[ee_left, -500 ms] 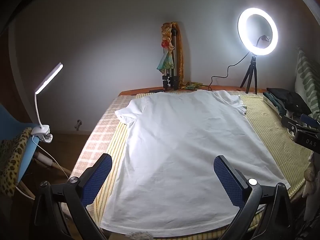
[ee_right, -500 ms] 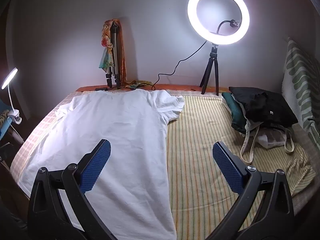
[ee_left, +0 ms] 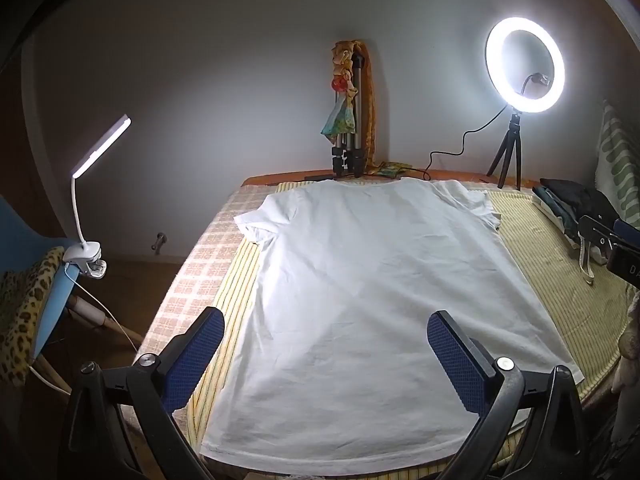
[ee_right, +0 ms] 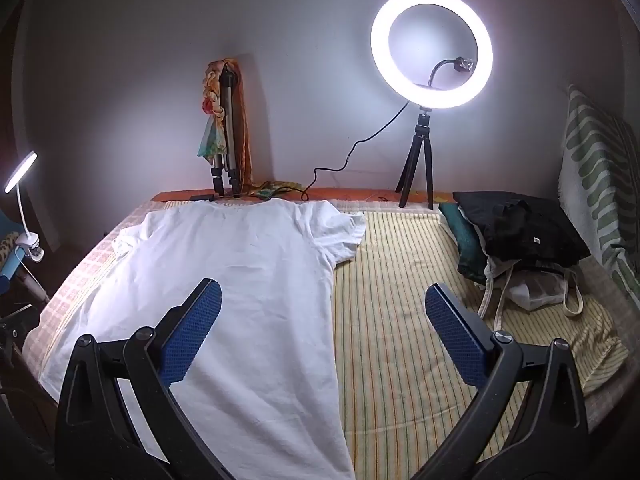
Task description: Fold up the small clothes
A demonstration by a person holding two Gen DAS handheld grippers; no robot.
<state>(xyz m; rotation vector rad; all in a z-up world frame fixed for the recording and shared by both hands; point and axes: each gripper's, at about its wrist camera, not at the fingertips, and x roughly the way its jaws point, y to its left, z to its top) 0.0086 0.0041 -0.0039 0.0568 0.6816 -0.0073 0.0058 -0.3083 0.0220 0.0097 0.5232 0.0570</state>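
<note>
A white T-shirt (ee_left: 372, 288) lies flat on the striped bed cover, hem toward me and collar toward the far wall. In the right wrist view the same T-shirt (ee_right: 240, 280) fills the left half of the bed. My left gripper (ee_left: 326, 334) hovers open above the shirt's lower half, its blue pads wide apart with nothing between them. My right gripper (ee_right: 323, 308) also stands open, over the shirt's right side edge and the bare cover. The right gripper's body shows at the right edge of the left wrist view.
A pile of dark clothes and a cloth bag (ee_right: 516, 240) sits at the bed's right. A ring light on a tripod (ee_right: 430, 68) and a folded tripod with a scarf (ee_right: 226, 132) stand at the headboard. A clip lamp (ee_left: 94, 184) is on a blue chair at left.
Both views have crept slightly forward over the bed. The T-shirt lies as before and both grippers stay open.
</note>
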